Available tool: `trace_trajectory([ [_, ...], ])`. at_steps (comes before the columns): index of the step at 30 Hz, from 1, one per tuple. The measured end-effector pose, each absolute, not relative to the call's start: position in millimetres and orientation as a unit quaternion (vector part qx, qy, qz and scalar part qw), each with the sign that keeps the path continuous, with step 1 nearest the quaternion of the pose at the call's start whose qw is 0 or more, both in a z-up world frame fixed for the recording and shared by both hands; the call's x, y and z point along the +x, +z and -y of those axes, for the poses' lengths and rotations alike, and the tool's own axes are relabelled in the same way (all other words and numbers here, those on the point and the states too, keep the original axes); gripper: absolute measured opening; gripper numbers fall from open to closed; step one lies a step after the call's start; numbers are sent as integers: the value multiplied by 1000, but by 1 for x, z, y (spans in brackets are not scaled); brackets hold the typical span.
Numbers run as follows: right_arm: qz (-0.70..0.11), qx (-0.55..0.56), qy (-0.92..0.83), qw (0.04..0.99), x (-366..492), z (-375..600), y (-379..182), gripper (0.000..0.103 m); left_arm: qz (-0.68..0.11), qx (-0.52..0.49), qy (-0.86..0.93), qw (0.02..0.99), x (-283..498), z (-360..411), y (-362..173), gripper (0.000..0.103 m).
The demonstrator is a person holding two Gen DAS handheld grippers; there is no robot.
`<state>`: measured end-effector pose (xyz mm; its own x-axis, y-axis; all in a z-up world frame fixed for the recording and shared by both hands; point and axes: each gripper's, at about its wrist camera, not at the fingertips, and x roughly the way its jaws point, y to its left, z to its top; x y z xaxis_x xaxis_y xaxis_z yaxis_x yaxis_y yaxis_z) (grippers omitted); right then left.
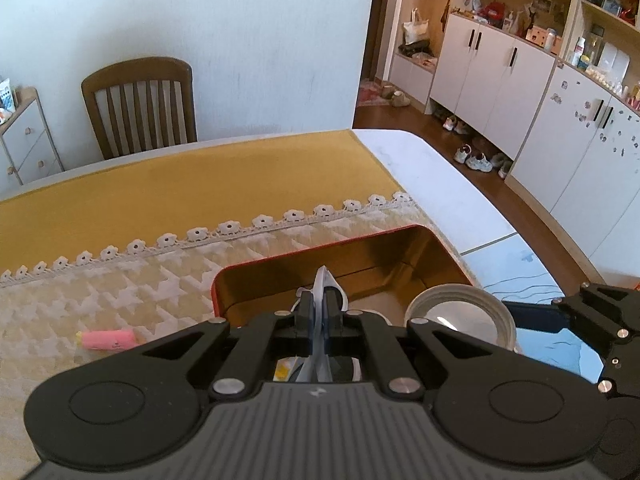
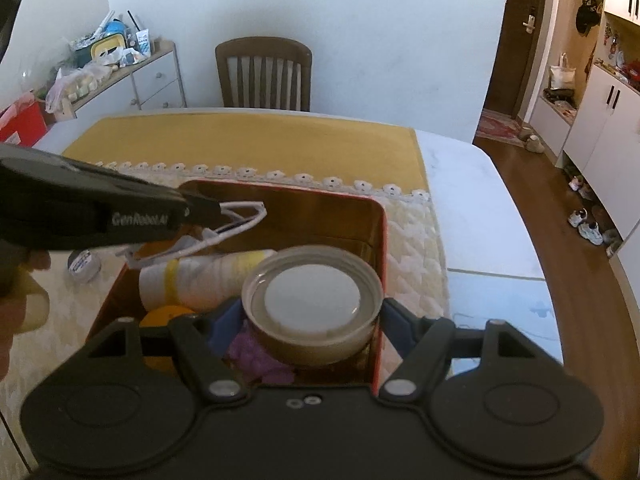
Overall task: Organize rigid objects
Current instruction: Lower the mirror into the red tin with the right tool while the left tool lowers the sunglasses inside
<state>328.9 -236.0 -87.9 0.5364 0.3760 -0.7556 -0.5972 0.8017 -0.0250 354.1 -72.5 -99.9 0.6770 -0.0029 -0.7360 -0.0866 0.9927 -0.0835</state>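
Though pinched by the left claw (image 1: 319, 312), the white item (image 1: 322, 280) stays unidentifiable.

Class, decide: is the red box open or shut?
Open. The red box has no lid on; a white tube and orange ball lie inside.

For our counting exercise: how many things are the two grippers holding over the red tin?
2. The left gripper pinches a white wire piece above the red tin; the right gripper clamps a round lid at the tin's right side.
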Motion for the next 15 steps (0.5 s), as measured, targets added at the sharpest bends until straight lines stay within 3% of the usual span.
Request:
trace_trajectory([
  [15, -402, -150, 284, 858, 344, 229, -86, 74, -439, -89, 31, 894, 377, 55, -118, 4],
])
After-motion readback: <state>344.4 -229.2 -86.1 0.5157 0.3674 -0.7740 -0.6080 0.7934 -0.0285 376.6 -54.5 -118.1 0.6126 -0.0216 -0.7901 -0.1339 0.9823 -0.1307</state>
